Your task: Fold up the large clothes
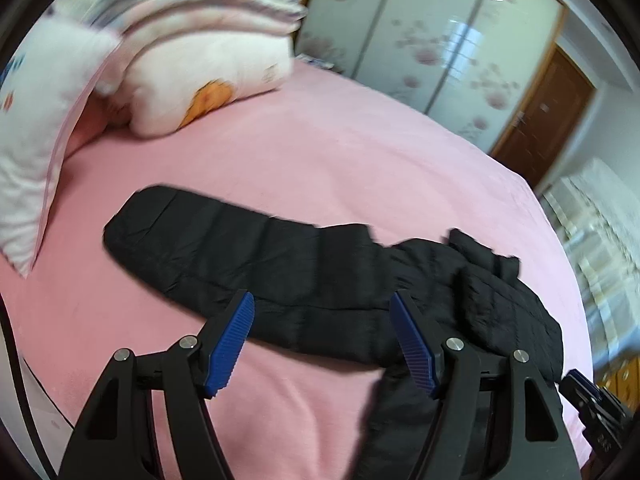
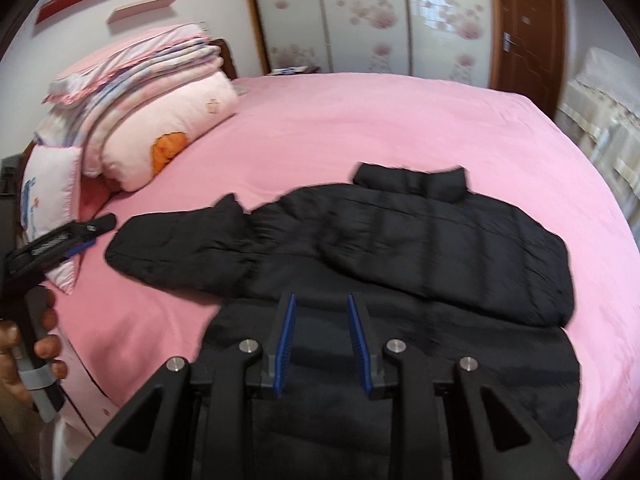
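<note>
A black quilted puffer jacket [image 2: 420, 240] lies spread on the pink bed [image 2: 360, 120], collar away from me, left sleeve [image 2: 180, 248] stretched out to the left. In the left wrist view the sleeve [image 1: 240, 248] lies across the bed just beyond my left gripper [image 1: 322, 300], which is open and empty above the sleeve's near edge. My right gripper [image 2: 321, 300] is open and empty, hovering over the jacket's lower body. The left gripper also shows at the left edge of the right wrist view [image 2: 86, 236], held by a hand.
Folded quilts and pillows [image 2: 152, 92] are stacked at the bed's head on the left. A pillow [image 1: 36, 152] stands close at the left. A floral wardrobe [image 2: 360, 12] and a brown door [image 2: 524, 28] stand behind the bed. The bed's edge runs near me.
</note>
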A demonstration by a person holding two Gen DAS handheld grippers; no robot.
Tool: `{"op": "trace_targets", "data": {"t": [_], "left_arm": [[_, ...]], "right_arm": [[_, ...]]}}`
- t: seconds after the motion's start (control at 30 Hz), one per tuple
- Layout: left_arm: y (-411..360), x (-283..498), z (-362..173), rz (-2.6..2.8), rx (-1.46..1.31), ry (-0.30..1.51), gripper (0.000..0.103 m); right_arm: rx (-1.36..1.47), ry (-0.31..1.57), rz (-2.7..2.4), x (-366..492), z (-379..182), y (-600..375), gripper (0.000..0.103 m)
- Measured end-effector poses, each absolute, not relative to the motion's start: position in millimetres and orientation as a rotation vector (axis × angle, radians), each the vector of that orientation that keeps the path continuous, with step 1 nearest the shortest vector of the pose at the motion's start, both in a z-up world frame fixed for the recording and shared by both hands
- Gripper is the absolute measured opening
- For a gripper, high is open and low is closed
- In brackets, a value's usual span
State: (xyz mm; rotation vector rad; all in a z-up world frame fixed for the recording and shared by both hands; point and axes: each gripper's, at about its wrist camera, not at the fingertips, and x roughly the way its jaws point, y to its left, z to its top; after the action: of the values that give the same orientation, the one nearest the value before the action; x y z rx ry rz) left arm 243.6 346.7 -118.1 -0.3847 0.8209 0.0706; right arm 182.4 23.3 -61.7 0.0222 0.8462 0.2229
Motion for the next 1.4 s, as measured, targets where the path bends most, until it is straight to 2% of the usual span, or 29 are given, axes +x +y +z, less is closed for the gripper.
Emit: {"op": "trace_targets", "data": {"t": [0.3,0.5,0.87,0.93,1.07,1.1,1.13,1.17,1.23,1.4], "left_arm": [[450.0,277.8,-175.6,0.192,-0.561,0.899,0.069],[490.5,309.7,-213.8,0.225,-0.667,0.993,0.069],[523.6,348.0,-262.4,0.290,-0.663,1.151,0.070],[519.1,353.0,-269.2,0.283,-0.643,1.180,0.076],[502.8,361.3,-272.6,0.301,-0.552,1.198,0.076],[497.5,362.9,-271.3,0.307,-0.513,1.194,0.056],[491.6,364.4,-268.5,0.311,-0.468,1.185,0.023],[486.1,365.8,-264.9,0.296,-0.433,1.173,0.013],[475.3,364.2,-254.2,0.294,-0.396,1.125,0.006],[439.1,347.9,-213.9,0.299,-0.322,0.977,0.003]], "right_arm": [[-0.081,0.806,0.301,216.7,-66.1,103.5,0.027],[-0.097,0.815,0.317,253.6,-84.9,141.3,0.027],[-0.103,0.852,0.328,291.6,-115.0,172.3,0.027],[-0.099,0.863,0.330,293.5,-120.2,173.4,0.027],[-0.099,0.881,0.333,292.1,-128.8,171.9,0.027],[-0.098,0.885,0.334,291.3,-129.9,170.1,0.027],[-0.097,0.889,0.334,289.7,-131.3,168.4,0.027],[-0.095,0.894,0.331,287.8,-132.6,166.0,0.027],[-0.087,0.902,0.326,283.5,-134.5,158.0,0.027],[-0.063,0.911,0.298,267.1,-134.4,125.2,0.027]]}}
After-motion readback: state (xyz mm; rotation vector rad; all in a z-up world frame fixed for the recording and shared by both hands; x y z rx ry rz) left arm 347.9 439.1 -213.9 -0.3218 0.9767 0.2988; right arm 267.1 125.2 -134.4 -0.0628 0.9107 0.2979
